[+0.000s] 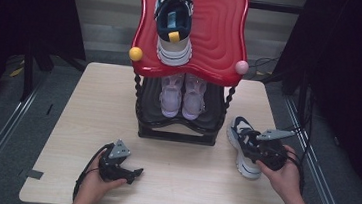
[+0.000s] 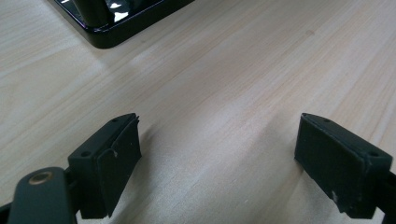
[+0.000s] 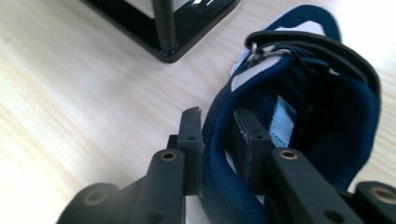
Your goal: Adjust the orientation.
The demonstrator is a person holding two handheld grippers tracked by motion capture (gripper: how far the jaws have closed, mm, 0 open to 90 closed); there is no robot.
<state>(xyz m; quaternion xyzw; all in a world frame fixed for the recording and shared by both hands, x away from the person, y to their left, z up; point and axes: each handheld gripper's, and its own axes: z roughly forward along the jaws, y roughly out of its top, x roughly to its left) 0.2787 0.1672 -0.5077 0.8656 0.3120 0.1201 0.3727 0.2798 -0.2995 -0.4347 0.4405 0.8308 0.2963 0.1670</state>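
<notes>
The navy shoe [image 1: 243,146] lies on the table [image 1: 191,183] at the right, just beside the black base of the shoe rack [image 1: 176,134]. Its mate [image 1: 173,21] sits on the rack's red top shelf [image 1: 221,30]; a pale pair [image 1: 182,96] occupies the lower shelf.

The right hand-held gripper [image 3: 217,128] is clamped on the shoe's padded collar, one jaw inside the opening, one outside. The left hand-held gripper [image 2: 217,144] rests low on the table at near left, jaws spread wide, holding nothing.

Assessment: the shoe looks light, with a soft mesh upper and a stiffer sole. The collar gives under the pads, so the shoe is likely to hang and swing, sole-heavy, when lifted. A hold on the collar near the heel is sound; the mesh is unlikely to slip.
</notes>
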